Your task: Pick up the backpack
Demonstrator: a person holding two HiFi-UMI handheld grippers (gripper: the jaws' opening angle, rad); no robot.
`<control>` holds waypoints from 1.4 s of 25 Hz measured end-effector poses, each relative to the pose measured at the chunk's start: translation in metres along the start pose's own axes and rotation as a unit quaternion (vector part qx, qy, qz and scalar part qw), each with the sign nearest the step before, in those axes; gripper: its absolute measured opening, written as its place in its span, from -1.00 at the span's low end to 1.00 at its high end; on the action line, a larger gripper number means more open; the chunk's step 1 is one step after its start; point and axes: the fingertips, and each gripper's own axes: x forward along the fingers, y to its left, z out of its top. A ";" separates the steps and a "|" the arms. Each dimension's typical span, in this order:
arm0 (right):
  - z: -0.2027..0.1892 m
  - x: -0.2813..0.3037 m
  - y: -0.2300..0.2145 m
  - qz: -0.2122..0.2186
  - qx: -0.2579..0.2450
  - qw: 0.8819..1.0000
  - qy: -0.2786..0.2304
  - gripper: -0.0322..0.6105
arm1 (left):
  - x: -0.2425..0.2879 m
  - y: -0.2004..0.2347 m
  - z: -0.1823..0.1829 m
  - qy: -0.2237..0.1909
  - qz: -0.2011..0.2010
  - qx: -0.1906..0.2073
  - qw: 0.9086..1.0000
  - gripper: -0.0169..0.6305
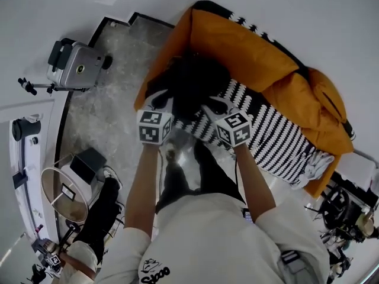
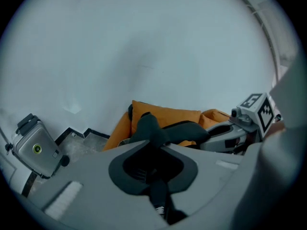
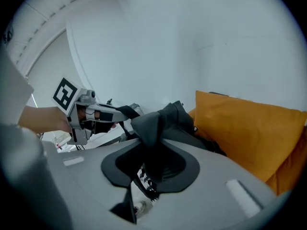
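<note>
The black backpack (image 1: 192,84) rests against an orange sofa (image 1: 249,46). In the head view both grippers reach into it from below. My left gripper (image 1: 157,101) is at its left side and my right gripper (image 1: 214,107) at its right side. In the left gripper view, my left gripper (image 2: 152,152) is shut on a black backpack strap (image 2: 149,127) that runs up between the jaws. In the right gripper view, my right gripper (image 3: 151,150) is shut on a bunched black strap (image 3: 154,123) of the same bag.
A black-and-white striped blanket (image 1: 278,135) lies over the sofa seat. A silver device on a tripod (image 1: 74,64) stands at the left on the marbled floor (image 1: 112,99). A round stand (image 1: 62,191) is at lower left and cabled gear (image 1: 343,212) at lower right.
</note>
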 end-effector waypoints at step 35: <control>0.040 -0.157 0.167 -0.104 -0.001 0.985 -0.136 -0.67 | -0.192 -0.095 0.046 -0.155 -0.111 0.119 0.975 -0.91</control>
